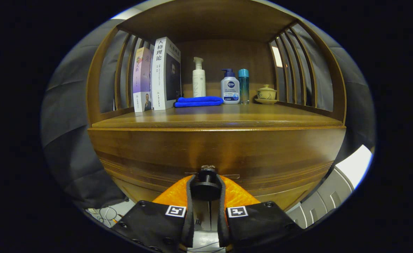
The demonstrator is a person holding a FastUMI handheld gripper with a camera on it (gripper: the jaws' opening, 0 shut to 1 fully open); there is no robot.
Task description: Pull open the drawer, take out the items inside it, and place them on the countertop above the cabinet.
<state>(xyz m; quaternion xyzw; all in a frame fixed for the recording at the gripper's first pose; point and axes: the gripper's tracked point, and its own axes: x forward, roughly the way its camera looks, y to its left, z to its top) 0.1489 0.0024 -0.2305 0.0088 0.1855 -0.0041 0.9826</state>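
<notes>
A wooden cabinet fills the scene, its drawer front facing me below the countertop. A dark round knob sticks out from the drawer front. My gripper is shut on this knob, one finger pressing on each side of it. The drawer looks closed, or nearly so, and its inside is hidden.
On the countertop stand two books, a folded blue cloth, a white pump bottle, a lotion pump bottle, a teal bottle and a lidded ceramic cup. Slatted wooden sides and a top shelf enclose it.
</notes>
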